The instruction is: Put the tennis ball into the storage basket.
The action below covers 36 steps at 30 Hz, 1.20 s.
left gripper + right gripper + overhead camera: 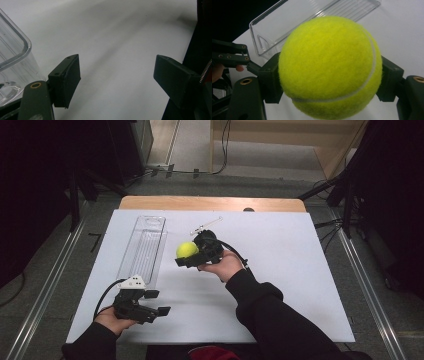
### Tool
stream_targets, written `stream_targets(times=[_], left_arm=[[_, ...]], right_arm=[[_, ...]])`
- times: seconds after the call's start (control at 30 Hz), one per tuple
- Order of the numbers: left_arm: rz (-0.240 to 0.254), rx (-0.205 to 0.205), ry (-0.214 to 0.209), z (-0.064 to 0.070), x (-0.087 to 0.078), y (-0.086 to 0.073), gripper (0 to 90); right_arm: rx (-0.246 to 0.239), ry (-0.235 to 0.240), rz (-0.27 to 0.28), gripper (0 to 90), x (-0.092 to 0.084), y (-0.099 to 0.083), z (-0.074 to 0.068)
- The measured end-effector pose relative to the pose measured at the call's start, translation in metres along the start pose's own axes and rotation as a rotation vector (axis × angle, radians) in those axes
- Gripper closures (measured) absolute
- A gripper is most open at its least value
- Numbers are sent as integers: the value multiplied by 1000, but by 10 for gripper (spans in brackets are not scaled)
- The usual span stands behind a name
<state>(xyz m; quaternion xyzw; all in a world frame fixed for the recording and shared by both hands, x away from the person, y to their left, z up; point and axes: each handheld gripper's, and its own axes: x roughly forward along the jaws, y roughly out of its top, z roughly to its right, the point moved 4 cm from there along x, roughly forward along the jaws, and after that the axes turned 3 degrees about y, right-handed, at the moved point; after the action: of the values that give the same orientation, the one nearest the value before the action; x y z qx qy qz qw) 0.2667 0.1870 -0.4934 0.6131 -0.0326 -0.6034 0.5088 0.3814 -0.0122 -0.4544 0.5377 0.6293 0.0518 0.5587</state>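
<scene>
Ball (329,67) is sitting clamped in the right claw (186,256) above the table (280,270); left claw (117,82) is gaping empty beside the tray (142,247).

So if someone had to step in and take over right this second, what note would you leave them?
Right gripper: shut on the tennis ball, held above the white table, just right of the clear tray.
Left gripper: open, nothing between its jaws, near the front edge of the table by the tray's near end.
Done: the ball is picked up and firmly pinched on both sides.
Left: probably carry the ball the short way over to the tray and let go inside it; the tray looks empty so far. The left gripper could steady the tray if it slides.
</scene>
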Motion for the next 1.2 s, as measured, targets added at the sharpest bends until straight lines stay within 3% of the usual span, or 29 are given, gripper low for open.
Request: stream_targets(times=[1.2], left_arm=[[0,5,-3,0,-1,0,222]], right_arm=[[-9,1,16,230,22,39,-6]])
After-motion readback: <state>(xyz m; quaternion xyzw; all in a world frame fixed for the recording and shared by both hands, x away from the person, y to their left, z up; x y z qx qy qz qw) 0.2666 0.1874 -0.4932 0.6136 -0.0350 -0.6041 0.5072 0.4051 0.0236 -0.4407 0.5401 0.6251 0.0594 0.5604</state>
